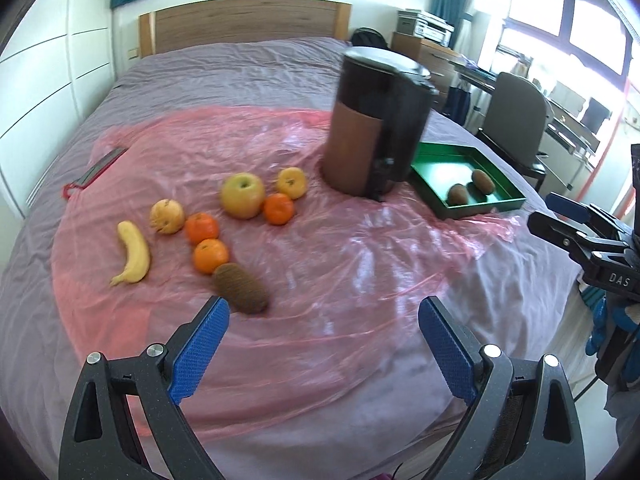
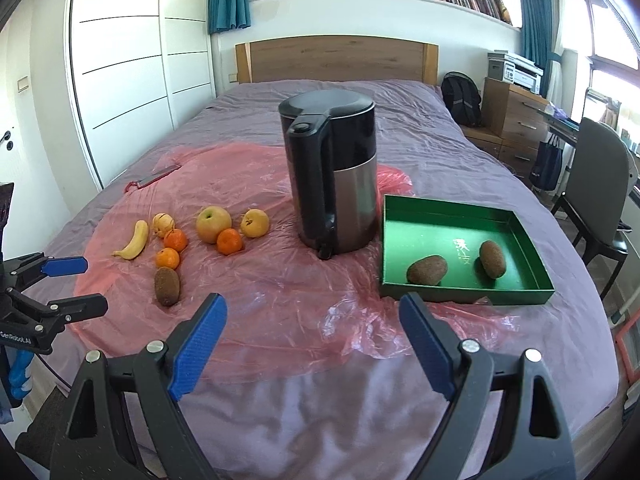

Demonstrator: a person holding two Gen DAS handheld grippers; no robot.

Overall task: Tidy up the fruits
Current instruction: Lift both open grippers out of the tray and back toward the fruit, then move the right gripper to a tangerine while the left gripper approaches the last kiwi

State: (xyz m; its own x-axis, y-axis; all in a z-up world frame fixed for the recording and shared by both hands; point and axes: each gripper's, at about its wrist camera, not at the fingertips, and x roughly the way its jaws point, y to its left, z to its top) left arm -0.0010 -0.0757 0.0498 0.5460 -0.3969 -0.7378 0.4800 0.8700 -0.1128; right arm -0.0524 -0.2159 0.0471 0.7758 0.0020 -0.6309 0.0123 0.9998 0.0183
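Fruit lies on a pink plastic sheet (image 1: 320, 280) on the bed: a banana (image 1: 134, 254), a green apple (image 1: 242, 195), two yellow fruits (image 1: 167, 216) (image 1: 292, 182), three oranges (image 1: 201, 228) (image 1: 211, 255) (image 1: 278, 208) and a kiwi (image 1: 241, 288). A green tray (image 2: 420, 220) at the right holds two kiwis (image 2: 427, 269) (image 2: 492, 259). My left gripper (image 1: 324, 344) is open and empty, just short of the loose kiwi. My right gripper (image 2: 312, 344) is open and empty, in front of the tray's near left corner.
A black and copper electric kettle (image 2: 334, 172) stands between the fruit and the tray. A dark flat object with a red loop (image 2: 154, 178) lies at the sheet's far left. A chair (image 2: 596, 196) and desk stand right of the bed, a white wardrobe (image 2: 120, 60) left.
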